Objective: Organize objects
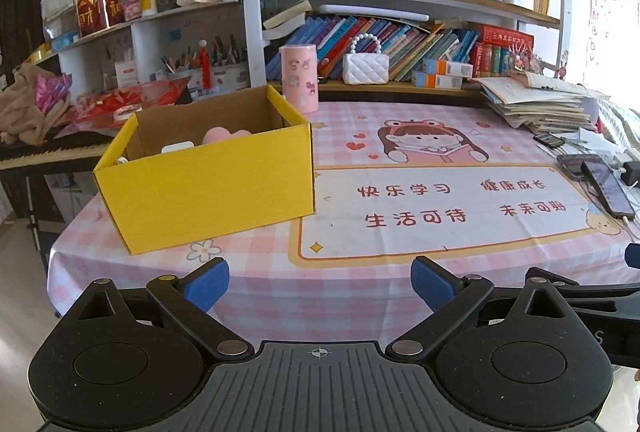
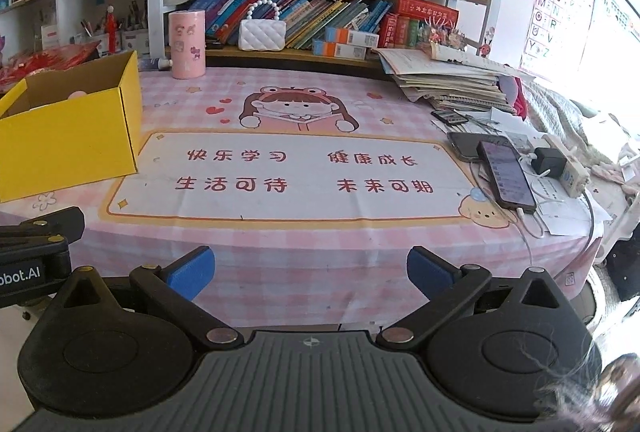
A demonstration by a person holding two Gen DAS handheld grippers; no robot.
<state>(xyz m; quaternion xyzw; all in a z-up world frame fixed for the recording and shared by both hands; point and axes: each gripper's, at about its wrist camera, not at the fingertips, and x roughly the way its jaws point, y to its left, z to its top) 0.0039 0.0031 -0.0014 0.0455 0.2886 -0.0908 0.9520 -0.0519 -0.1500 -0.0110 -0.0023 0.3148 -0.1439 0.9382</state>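
Note:
A yellow cardboard box [image 1: 208, 191] [image 2: 72, 143] stands open-topped on the left of the pink checked tablecloth [image 1: 340, 135]. A pink soft item [image 1: 224, 133] and a white item [image 1: 178, 147] lie inside it; the rest of its contents is hidden by the front wall. My left gripper [image 1: 320, 272] hovers over the table's near edge, just right of the box and apart from it, open with nothing between its blue pads. My right gripper [image 2: 310, 264] hangs beside it to the right, also open and empty over the near edge of the printed mat [image 2: 288, 171].
A pink cylinder tin [image 1: 299, 77] and a white quilted handbag [image 1: 365, 65] stand at the back by the bookshelf. A stack of books [image 2: 452, 83], two phones [image 2: 506, 173] with cables and a power strip [image 2: 568, 167] crowd the right side. A keyboard [image 1: 48, 151] lies left of the table.

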